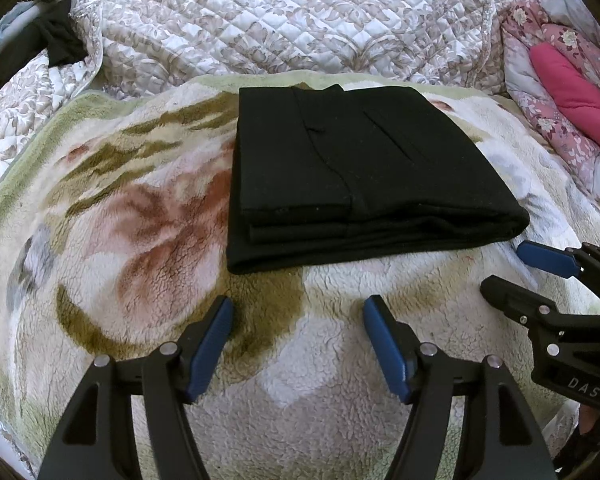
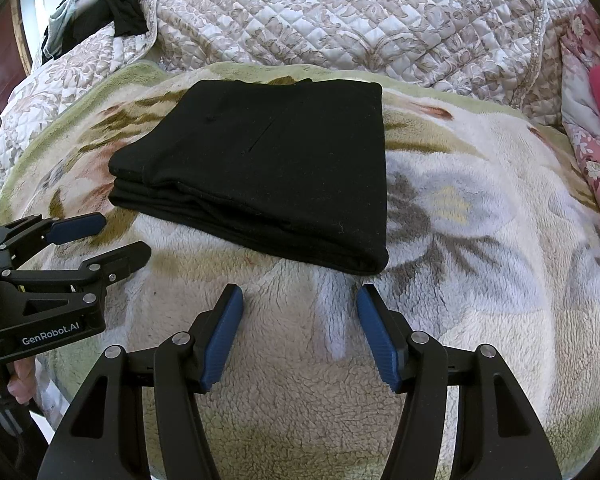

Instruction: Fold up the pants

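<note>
The black pants (image 1: 352,168) lie folded into a flat rectangular stack on a fleece floral blanket (image 1: 140,220); they also show in the right wrist view (image 2: 268,168). My left gripper (image 1: 298,308) is open and empty, just short of the stack's near edge. It shows at the left of the right wrist view (image 2: 120,236). My right gripper (image 2: 300,296) is open and empty, just short of the stack's near right corner. It shows at the right of the left wrist view (image 1: 504,268), beside the stack's near right corner.
A quilted beige floral cover (image 1: 280,12) is bunched behind the blanket. A pink floral quilt (image 1: 560,92) lies at the right. Dark clothes (image 2: 112,8) lie at the far left.
</note>
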`<state>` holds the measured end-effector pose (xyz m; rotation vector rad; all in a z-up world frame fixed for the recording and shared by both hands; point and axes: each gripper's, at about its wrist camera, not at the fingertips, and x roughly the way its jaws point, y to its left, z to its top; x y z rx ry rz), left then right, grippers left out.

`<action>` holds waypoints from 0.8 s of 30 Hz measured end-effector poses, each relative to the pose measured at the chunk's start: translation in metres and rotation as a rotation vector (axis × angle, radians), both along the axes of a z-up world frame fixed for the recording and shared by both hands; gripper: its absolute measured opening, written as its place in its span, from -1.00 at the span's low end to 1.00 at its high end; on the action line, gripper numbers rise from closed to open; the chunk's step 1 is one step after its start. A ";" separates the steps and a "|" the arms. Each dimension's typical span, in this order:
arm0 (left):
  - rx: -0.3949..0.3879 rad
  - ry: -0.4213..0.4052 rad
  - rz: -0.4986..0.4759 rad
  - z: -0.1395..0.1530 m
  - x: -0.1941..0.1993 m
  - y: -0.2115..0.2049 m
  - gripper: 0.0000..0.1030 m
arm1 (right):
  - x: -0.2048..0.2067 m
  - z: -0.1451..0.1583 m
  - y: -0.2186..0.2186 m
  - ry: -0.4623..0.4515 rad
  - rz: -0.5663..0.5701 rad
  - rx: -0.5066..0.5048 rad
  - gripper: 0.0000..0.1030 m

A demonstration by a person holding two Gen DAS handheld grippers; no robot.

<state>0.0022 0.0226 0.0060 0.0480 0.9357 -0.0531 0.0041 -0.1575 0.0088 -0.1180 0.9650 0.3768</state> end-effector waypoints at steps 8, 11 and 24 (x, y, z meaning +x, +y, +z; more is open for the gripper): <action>-0.002 0.003 0.000 -0.001 0.001 0.001 0.38 | 0.000 0.000 0.000 0.000 0.000 0.000 0.17; 0.001 0.003 0.001 -0.001 -0.001 0.001 0.39 | 0.000 0.000 0.000 -0.001 -0.001 -0.001 0.17; -0.001 0.004 -0.001 -0.002 -0.001 0.002 0.40 | 0.000 0.000 0.000 -0.001 -0.001 -0.002 0.17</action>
